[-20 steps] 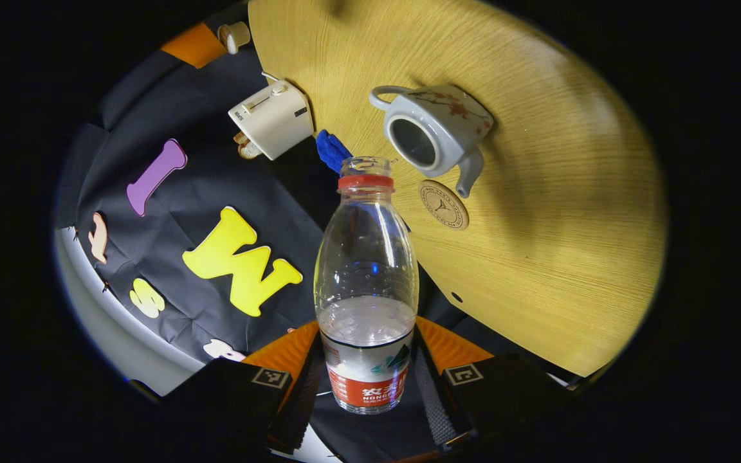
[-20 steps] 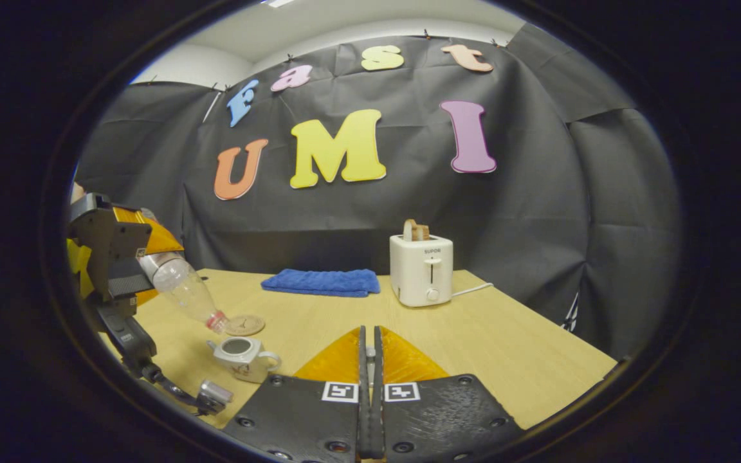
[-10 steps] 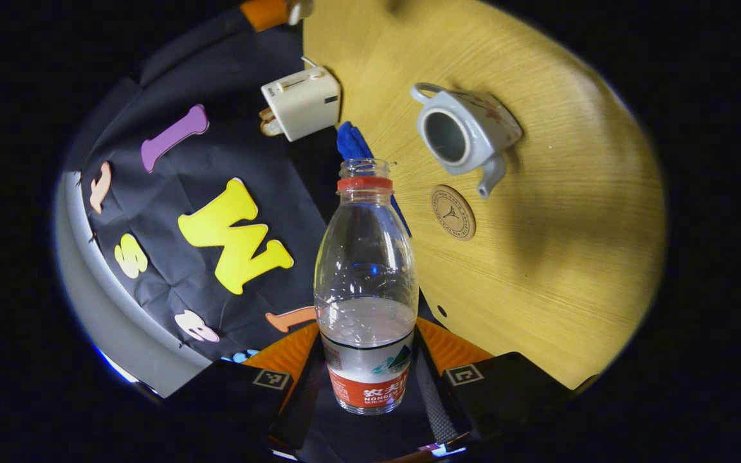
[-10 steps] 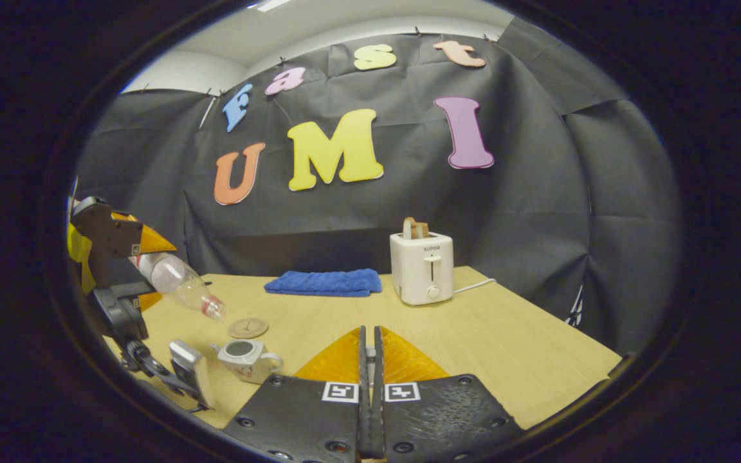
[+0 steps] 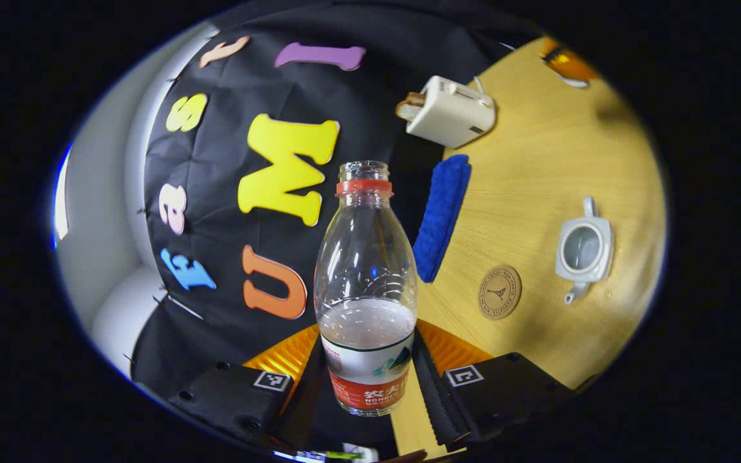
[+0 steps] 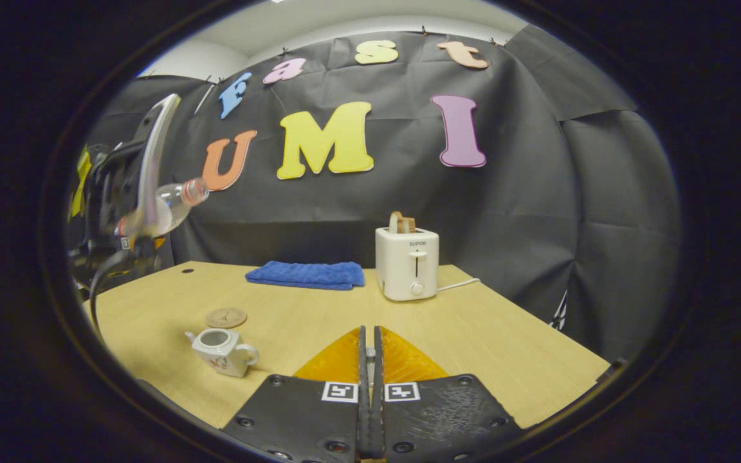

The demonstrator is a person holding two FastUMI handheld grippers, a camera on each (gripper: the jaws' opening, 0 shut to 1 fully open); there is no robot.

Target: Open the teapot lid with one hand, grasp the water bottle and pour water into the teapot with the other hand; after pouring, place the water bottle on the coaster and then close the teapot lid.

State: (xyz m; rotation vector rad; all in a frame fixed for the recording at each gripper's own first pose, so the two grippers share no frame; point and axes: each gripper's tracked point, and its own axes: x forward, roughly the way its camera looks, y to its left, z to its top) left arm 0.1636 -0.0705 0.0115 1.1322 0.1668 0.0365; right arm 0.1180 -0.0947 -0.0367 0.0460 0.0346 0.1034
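My left gripper (image 5: 366,379) is shut on a clear water bottle (image 5: 366,283) with a red neck ring, no cap and some water left in it. In the right gripper view that bottle (image 6: 174,199) hangs high at the left, neck pointing up and right, held by the left gripper (image 6: 129,212). The white teapot (image 5: 583,247) (image 6: 221,350) stands on the table with its top open. Beside it lies a round coaster (image 5: 500,292) (image 6: 226,317). My right gripper (image 6: 368,386) is shut; the left gripper view shows it (image 5: 563,61) far off with a white piece, apparently the lid, under its fingers.
A blue folded towel (image 6: 306,274) and a white toaster (image 6: 407,262) with bread in it stand at the back of the wooden table (image 6: 473,341). The toaster's cord runs off to the right. The table's front edge lies just under my right gripper.
The left gripper has swung the bottle up and away from the teapot, from neck-down to neck-up. The teapot and coaster now sit far to its right. My right gripper has hardly moved.
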